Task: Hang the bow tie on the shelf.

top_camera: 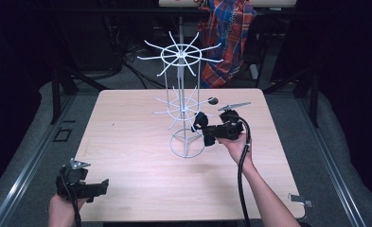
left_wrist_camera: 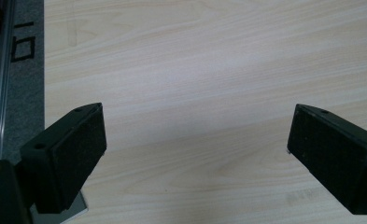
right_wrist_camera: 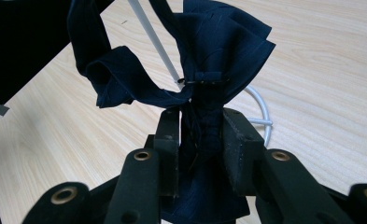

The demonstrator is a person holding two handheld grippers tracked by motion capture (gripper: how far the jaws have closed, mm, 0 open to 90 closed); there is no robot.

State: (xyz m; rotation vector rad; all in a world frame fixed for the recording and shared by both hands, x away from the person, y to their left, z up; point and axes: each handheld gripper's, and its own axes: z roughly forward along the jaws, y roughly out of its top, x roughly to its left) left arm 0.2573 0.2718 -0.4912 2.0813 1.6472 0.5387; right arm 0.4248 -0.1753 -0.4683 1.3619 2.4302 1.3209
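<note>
Wire rack [top_camera: 183, 101] blocks table [top_camera: 127, 156] centre.

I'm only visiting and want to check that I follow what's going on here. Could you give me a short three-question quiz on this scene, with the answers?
1. True or false: the right tongs are clamped on a dark blue cloth.
2. How do the left tongs stand? A) wide open over bare table, B) shut on a hook, C) gripping the rack.
3. What does the white wire rack stand on?

Key
1. True: the cloth is pinched between the jaws, close to a white rack arm.
2. A.
3. The light wooden table, on its ring-shaped base.
</note>
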